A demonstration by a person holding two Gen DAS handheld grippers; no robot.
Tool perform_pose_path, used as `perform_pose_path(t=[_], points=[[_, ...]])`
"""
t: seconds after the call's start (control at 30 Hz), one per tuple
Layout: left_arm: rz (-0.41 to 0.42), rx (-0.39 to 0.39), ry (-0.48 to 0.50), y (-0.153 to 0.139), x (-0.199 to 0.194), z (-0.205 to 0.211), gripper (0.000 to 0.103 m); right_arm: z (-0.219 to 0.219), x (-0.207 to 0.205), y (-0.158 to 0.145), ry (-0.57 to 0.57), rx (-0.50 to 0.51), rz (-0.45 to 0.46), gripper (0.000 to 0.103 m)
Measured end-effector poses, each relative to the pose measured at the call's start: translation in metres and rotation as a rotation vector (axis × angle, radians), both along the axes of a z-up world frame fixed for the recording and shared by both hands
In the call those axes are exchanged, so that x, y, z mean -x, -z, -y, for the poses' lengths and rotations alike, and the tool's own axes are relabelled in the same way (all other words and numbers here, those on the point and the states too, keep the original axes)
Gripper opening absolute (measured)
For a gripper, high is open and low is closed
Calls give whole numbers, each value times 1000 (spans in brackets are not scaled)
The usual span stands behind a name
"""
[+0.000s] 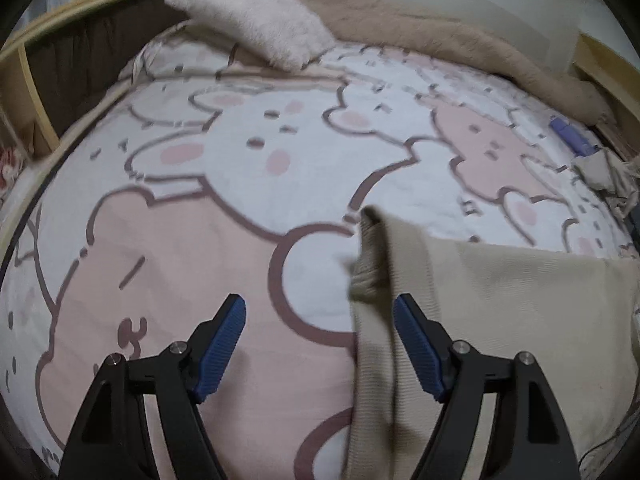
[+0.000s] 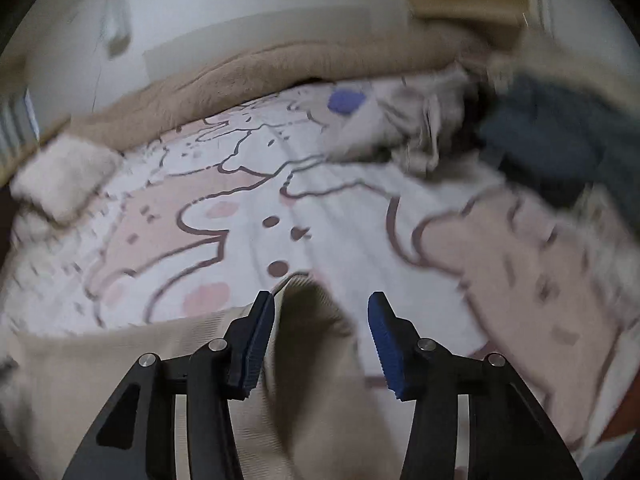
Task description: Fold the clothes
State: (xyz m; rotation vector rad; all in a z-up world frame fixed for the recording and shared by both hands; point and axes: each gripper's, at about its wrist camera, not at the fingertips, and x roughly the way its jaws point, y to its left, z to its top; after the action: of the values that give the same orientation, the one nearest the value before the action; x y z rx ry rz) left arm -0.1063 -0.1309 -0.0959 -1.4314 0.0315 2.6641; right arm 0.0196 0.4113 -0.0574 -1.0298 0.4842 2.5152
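Folding is under way but looks far from finished, judging by how the cloth lies. Nearest in the left wrist view, the left gripper [image 1: 319,308] stands wide, its blue pads clear of any cloth; only the pink-and-white bedsheet [image 1: 224,208] shows between them, and the left border of the beige knit garment [image 1: 500,320] runs just inside the pad at 4 o'clock. The garment spreads over the sheet from 6 o'clock round to 3 o'clock, one ribbed corner [image 1: 370,256] turned up at about 2 o'clock of the gripper.

In the right wrist view the right gripper [image 2: 321,304] is about half open. A raised fold of the same garment [image 2: 316,332] stands between the jaws and lies against the left pad [image 2: 262,328], but the right pad is apart from it, so nothing is clamped. The rest of the garment lies flat towards 8 o'clock.

Farther off, at 1 o'clock in the right view, a crumpled heap of pale clothes [image 2: 416,124] and a dark blue piece [image 2: 560,136] wait unfolded. Beyond them a tan blanket [image 2: 256,68] lies bunched along the far edge of the bed, with a fluffy pillow [image 1: 256,20] at 12 o'clock in the left view. My reading: one garment is laid out and part-folded, and the heap is not yet touched.
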Motion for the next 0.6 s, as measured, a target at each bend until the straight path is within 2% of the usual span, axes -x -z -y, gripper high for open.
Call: perform_pose_path(t=[0.1, 0.23, 0.33, 0.4, 0.53, 0.6], points=[[43, -18, 18, 8, 10, -2, 76, -12, 2, 3, -3, 140, 3, 50], [76, -104, 79, 4, 26, -13, 76, -29, 16, 11, -65, 381, 39, 65], [97, -144, 128, 0, 40, -24, 76, -32, 27, 14, -104, 499, 72, 67], [113, -132, 158, 2, 50, -34, 77, -37, 38, 21, -110, 567, 127, 67], [148, -38, 177, 18, 71, -48, 77, -42, 65, 45, -99, 649, 270, 67], [182, -37, 189, 28, 79, -49, 77, -43, 77, 58, -99, 703, 329, 67]])
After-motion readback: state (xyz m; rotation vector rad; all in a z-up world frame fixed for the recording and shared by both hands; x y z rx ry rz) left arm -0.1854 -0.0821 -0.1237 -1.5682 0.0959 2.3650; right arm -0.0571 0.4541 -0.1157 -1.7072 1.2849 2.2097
